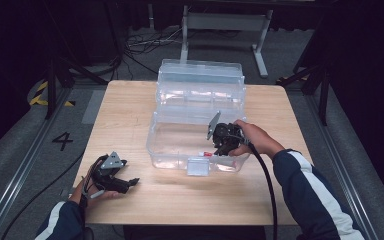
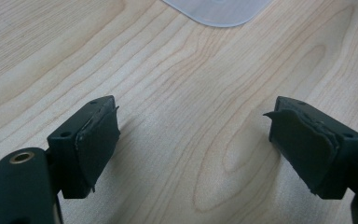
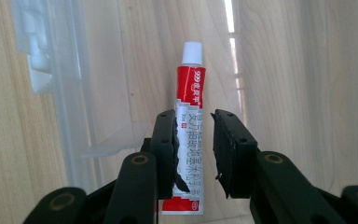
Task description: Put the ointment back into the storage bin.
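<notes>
A red and white ointment tube [image 3: 192,93] with a white cap lies on the floor of a clear plastic box [image 1: 156,145]. In the high view the tube [image 1: 207,154] shows near the box's front wall. My right gripper [image 3: 193,116] reaches down into the box [image 3: 70,93] and straddles the tube's lower half. Its left pad touches the tube and a thin gap shows at the right pad, so the right gripper [image 1: 221,149] is open. My left gripper [image 1: 132,182] rests low over the table's front left, and in its own view the left gripper [image 2: 193,116] is wide open on nothing.
The box's clear lid [image 1: 200,80] stands open at the back of the wooden table [image 1: 130,110]. A white latch [image 1: 198,166] hangs on the box's front wall. A pale plastic corner [image 2: 219,11] shows ahead of the left gripper. Cables and metal stands lie on the floor beyond.
</notes>
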### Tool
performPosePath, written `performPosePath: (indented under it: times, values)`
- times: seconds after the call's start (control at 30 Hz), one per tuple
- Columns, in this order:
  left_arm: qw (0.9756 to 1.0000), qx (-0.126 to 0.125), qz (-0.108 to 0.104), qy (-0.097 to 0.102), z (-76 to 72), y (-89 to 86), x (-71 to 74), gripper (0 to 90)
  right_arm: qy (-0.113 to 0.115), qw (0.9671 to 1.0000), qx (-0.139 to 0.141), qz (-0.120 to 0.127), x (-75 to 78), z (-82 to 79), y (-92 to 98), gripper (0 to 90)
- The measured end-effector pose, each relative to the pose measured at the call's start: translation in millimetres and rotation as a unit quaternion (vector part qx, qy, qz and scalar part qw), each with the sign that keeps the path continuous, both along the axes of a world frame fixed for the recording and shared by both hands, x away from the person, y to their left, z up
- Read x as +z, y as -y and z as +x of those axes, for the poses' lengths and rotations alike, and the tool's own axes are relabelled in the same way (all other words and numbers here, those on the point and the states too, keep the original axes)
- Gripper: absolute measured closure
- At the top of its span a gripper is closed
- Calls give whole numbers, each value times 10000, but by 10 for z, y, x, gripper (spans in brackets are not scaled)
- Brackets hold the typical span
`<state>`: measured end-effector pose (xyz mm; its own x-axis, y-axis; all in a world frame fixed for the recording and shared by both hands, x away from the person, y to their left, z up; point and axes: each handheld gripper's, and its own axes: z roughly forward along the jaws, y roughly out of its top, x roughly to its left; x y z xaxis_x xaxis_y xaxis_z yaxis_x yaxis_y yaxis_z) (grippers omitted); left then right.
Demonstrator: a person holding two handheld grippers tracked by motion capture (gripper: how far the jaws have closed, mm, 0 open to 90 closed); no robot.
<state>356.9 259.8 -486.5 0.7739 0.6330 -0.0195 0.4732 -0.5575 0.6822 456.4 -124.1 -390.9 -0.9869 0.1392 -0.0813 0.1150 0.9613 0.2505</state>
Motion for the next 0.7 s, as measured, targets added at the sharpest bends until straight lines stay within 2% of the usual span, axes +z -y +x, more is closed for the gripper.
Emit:
performPosePath:
  times: [0.17, 0.2, 0.4, 0.43, 0.6, 0.7]
  values:
    - [10000, 0, 0, -1, 0, 0, 0, 161, 34, 9999, -81, 138, 33, -9, 50, 689]
    - [10000, 1, 0, -1, 0, 0, 0, 161, 75, 9998, -41, 199, 36, -2, 60, 687]
    - [10000, 4, 12, -4, 1, 3, 3, 161, 178, 9979, -201, 590, 131, -24, 169, 690]
    - [10000, 4, 12, -4, 1, 3, 3, 161, 178, 9979, -201, 590, 131, -24, 169, 690]
    - [9999, 53, 85, -77, 9, 25, 20, 161, 431, 9937, -326, 985, 216, -55, 287, 686]
    - [9997, 120, 131, -136, 6, 43, 34, 163, 551, 9913, -390, 1129, 252, -68, 345, 673]
